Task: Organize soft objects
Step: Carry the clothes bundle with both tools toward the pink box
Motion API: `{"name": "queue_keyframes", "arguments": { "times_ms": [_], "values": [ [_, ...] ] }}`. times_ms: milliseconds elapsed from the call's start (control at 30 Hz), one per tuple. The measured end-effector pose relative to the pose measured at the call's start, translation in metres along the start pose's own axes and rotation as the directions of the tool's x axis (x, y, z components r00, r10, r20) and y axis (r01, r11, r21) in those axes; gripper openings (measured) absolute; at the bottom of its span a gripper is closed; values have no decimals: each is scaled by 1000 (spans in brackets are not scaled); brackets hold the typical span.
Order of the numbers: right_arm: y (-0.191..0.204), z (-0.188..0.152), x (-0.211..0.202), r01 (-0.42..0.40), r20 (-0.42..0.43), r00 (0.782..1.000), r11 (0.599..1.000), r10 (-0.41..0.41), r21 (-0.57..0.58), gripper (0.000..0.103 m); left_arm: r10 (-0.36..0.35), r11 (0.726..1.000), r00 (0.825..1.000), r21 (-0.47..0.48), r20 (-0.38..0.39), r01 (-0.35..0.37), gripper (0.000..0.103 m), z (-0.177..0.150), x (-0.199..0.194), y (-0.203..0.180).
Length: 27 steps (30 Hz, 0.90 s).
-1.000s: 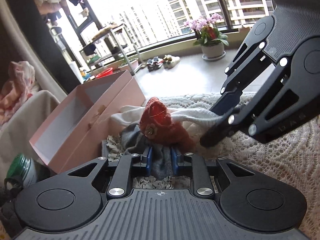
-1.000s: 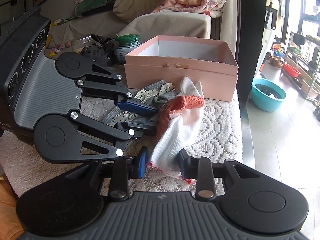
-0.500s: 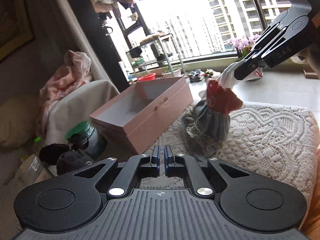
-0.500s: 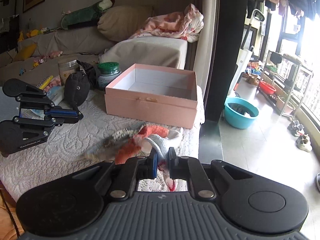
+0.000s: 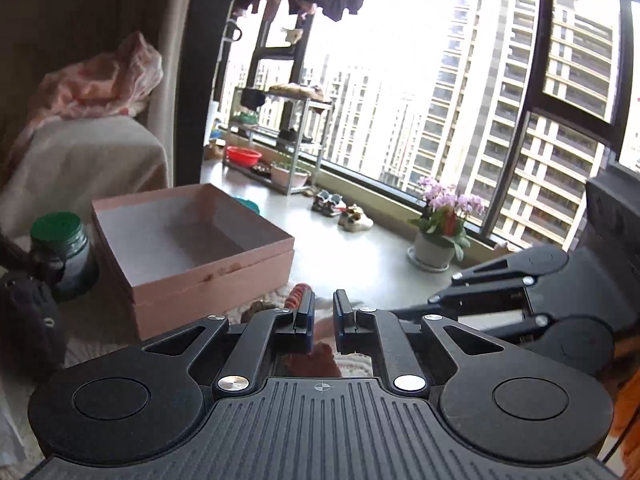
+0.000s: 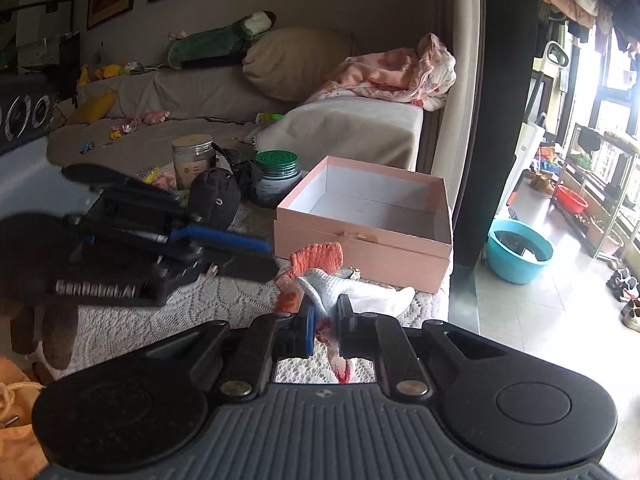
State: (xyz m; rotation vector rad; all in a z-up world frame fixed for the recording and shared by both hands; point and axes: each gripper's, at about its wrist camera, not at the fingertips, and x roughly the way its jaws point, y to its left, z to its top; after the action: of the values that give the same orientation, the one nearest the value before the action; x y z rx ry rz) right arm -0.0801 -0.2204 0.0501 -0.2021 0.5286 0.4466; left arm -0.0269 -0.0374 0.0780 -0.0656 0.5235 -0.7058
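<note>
Fingers (image 6: 345,316) of right gripper (image 6: 325,320) pinch white cloth (image 6: 328,286) (orange-edged).

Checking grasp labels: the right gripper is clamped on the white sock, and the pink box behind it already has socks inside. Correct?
Not quite. The right gripper is clamped on the white sock, but the pink box is empty; the right wrist view shows its bare interior.

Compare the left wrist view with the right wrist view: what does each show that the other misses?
Only the left wrist view shows the potted orchid on the window ledge and the towers outside.

Only the right wrist view shows the right gripper shut on the white sock, with the orange sock bunched behind it, and the blue basin on the floor.

Both show the empty pink box, the green-lidded jar and the left gripper.
</note>
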Motion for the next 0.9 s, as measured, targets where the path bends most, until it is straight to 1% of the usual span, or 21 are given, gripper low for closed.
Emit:
{"name": "queue_keyframes", "arguments": {
  "times_ms": [33,67,133,167,233,267,300,333,367,400,467,567,633,700,767,800,833,867,900],
  "values": [
    [2,-2,1,-4,-4,1000,1000,4,-6,10,26,999,999,-18,-19,-27,13,3,6,3],
    [3,-2,1,-5,-5,1000,1000,5,-9,10,62,998,997,-9,-41,-62,13,3,13,2],
    [5,-4,0,-7,-3,1000,1000,7,-18,10,134,991,987,34,-90,-132,14,-1,24,0],
    [6,-5,-1,-8,-2,1000,1000,7,-21,10,156,987,981,46,-116,-151,15,-3,28,0],
    [6,-6,0,-12,-6,1000,1000,11,-24,10,152,988,977,43,-152,-147,15,-9,33,3],
    [5,-7,0,-12,-9,1000,1000,12,-24,10,130,991,977,29,-171,-127,15,-11,35,8],
    [5,-8,1,-13,-13,1000,1000,13,-23,10,89,996,978,4,-188,-90,15,-14,36,11],
    [5,-9,3,-16,-17,1000,1000,15,-22,11,30,999,979,-36,-199,-38,15,-16,37,15],
    [6,-10,4,-18,-21,1000,1000,17,-22,11,-40,996,977,-91,-208,21,15,-17,38,21],
    [6,-11,5,-19,-24,1000,1000,19,-23,11,-96,986,972,-151,-214,64,15,-18,40,27],
    [7,-14,6,-17,-28,999,999,16,-30,11,-153,964,964,-249,-216,97,15,-22,45,41],
    [8,-18,7,-16,-31,999,999,15,-34,11,-247,912,949,-377,-198,159,16,-32,53,58],
    [6,-20,7,-17,-36,999,999,16,-29,11,-312,877,930,-434,-192,204,15,-40,60,62],
    [4,-22,8,-12,-44,999,1000,11,-22,11,-326,860,927,-465,-183,211,14,-46,65,62],
    [1,-25,9,-9,-55,998,1000,8,-10,11,-349,829,923,-513,-165,222,10,-53,69,64],
    [0,-26,9,-6,-58,998,1000,6,-3,11,-353,820,922,-527,-159,223,11,-55,73,62],
    [-2,-28,8,-3,-61,998,1000,3,2,10,-347,819,924,-531,-158,217,10,-57,73,61],
    [-4,-29,8,0,-64,998,1000,1,8,10,-331,824,931,-529,-154,205,9,-56,72,61],
    [-6,-30,6,6,-63,998,1000,-5,15,10,-299,837,943,-514,-144,187,9,-54,69,61]
  ]
}}
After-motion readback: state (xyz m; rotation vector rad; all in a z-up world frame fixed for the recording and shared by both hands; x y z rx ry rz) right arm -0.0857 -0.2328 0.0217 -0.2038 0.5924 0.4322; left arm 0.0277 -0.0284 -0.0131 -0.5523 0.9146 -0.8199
